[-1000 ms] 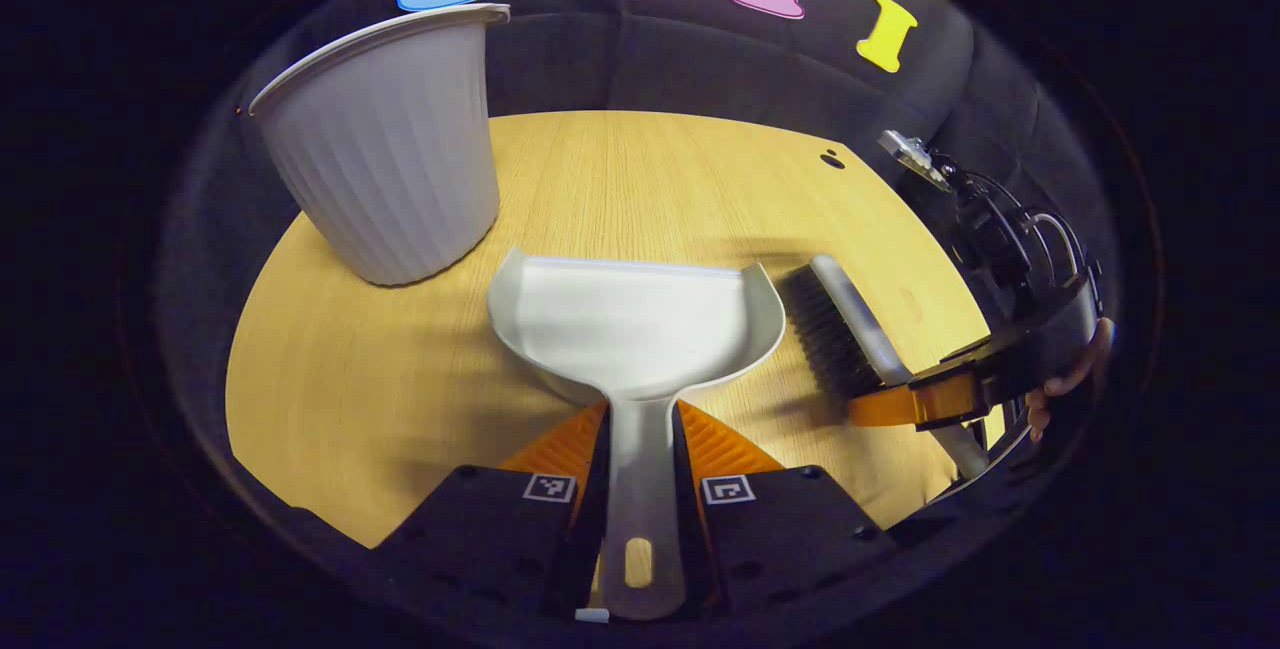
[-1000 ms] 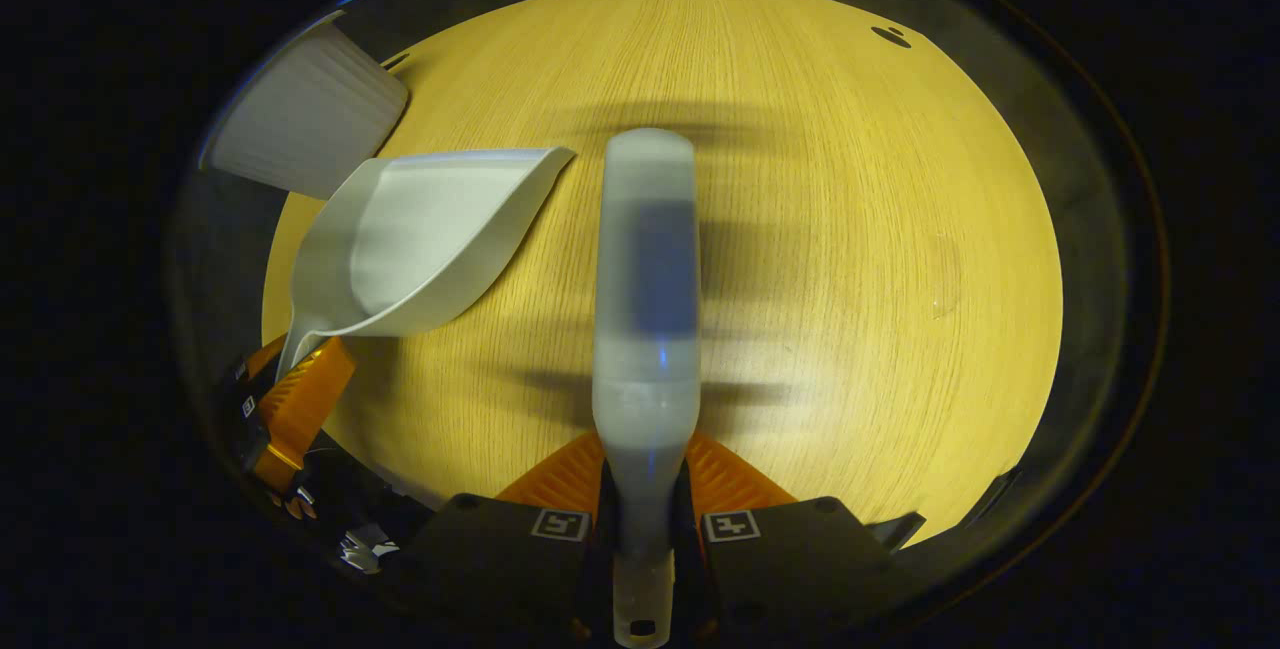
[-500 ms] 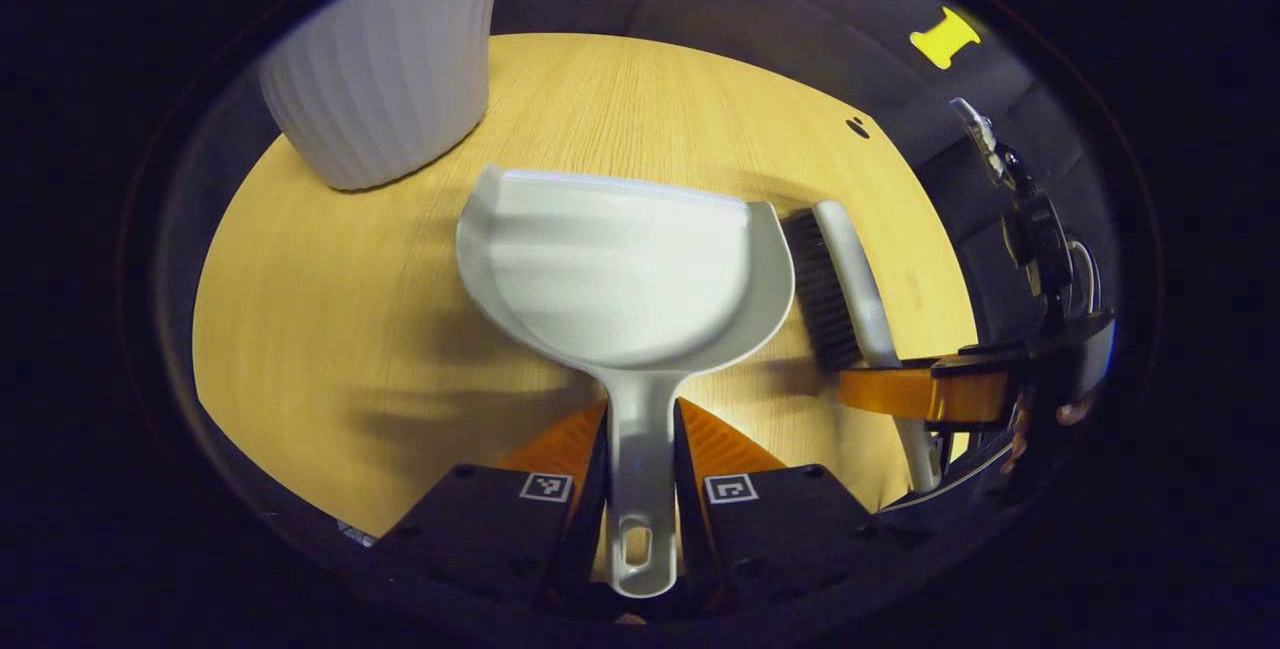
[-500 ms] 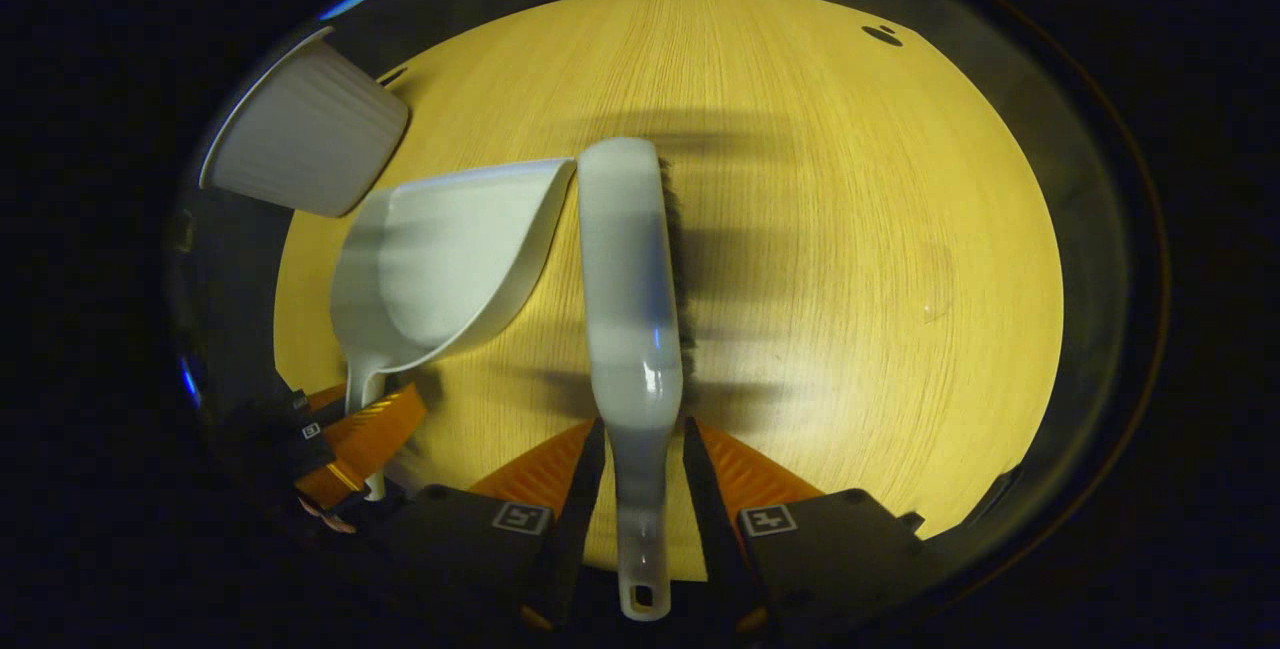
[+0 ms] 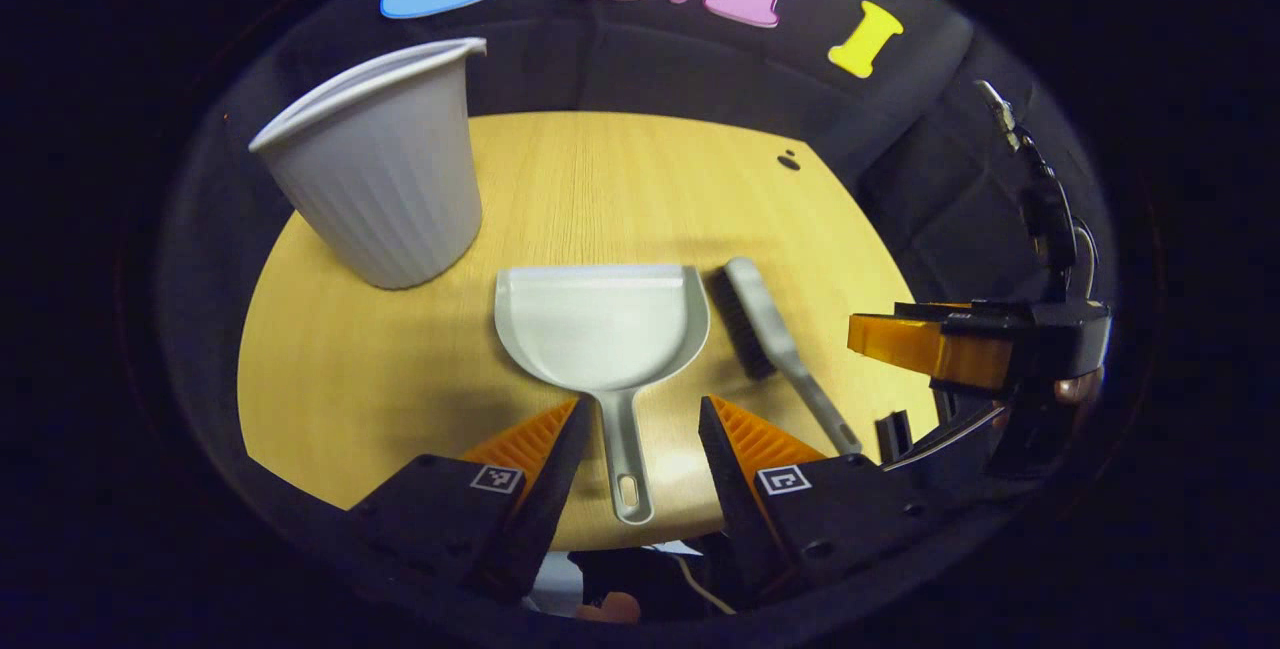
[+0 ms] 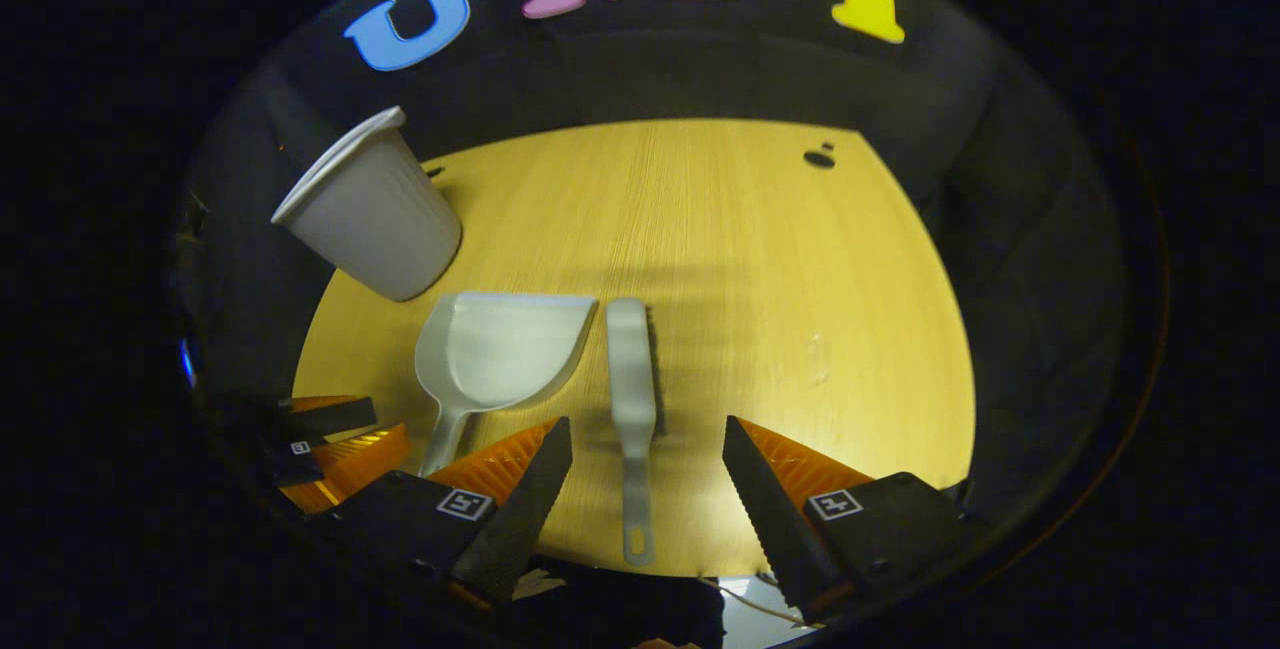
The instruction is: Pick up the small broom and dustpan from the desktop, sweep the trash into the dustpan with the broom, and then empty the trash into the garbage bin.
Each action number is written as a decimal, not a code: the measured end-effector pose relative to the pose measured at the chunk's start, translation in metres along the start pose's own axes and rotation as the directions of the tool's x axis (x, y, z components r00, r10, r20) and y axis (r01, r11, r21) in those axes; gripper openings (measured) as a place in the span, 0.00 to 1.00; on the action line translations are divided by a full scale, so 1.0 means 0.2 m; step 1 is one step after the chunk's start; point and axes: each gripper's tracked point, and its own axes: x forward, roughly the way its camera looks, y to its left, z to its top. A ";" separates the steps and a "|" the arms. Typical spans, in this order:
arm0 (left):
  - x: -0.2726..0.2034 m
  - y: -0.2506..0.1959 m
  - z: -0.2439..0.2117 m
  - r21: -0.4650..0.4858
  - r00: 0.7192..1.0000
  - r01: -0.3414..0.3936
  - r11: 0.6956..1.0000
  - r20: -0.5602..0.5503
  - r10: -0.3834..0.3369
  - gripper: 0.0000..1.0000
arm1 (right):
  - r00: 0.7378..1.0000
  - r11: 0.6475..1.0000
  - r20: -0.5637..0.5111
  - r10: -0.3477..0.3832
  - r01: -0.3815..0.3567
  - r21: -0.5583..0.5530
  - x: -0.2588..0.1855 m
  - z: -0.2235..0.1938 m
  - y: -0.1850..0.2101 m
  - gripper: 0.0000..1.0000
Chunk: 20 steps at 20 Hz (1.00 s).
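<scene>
I see the dustpan (image 5: 600, 329) lying flat on the wooden desktop (image 5: 330, 379), the small broom (image 5: 765, 334) just beside it on its right, handles toward me. The ribbed garbage bin (image 5: 385, 179) stands upright behind the pan to the left. My left gripper (image 5: 633, 429) hangs above the pan's handle, fingers spread wide and gripping nothing. My right gripper (image 6: 645, 454) sits likewise over the broom (image 6: 630, 379) handle, fingers parted, empty; in the left gripper view it appears off to the right, held by a hand (image 5: 1075, 387).
</scene>
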 end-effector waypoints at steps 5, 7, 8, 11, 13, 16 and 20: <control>-0.56 -0.04 0.55 0.096 0.857 -0.026 0.995 0.515 -0.028 0.68 | 0.872 0.999 0.488 0.038 -0.018 -0.046 -0.45 0.58 0.25 0.97; -0.68 -0.04 0.61 0.100 0.801 -0.051 0.994 0.598 -0.019 0.67 | 0.796 0.996 0.599 0.088 -0.072 -0.050 -0.61 0.72 0.38 0.97; -0.73 -0.03 0.61 0.089 0.776 -0.061 0.994 0.630 -0.009 0.67 | 0.769 0.995 0.630 0.103 -0.085 -0.058 -0.66 0.73 0.39 0.97; -0.84 -0.01 0.62 0.056 0.711 -0.098 0.994 0.703 0.030 0.67 | 0.726 0.991 0.675 0.131 -0.115 -0.068 -0.82 0.83 0.51 0.97; -0.85 0.00 0.65 0.031 0.664 -0.129 0.991 0.745 0.063 0.67 | 0.696 0.990 0.706 0.135 -0.118 -0.073 -0.85 0.86 0.62 0.97; -0.83 -0.02 0.63 0.025 0.651 -0.135 0.991 0.756 0.070 0.66 | 0.652 0.991 0.747 0.132 -0.082 -0.103 -0.89 0.88 0.73 0.97; -0.86 -0.06 0.62 0.043 0.631 -0.123 0.992 0.775 0.045 0.66 | 0.636 0.991 0.770 0.059 0.053 -0.120 -0.89 0.91 0.79 0.97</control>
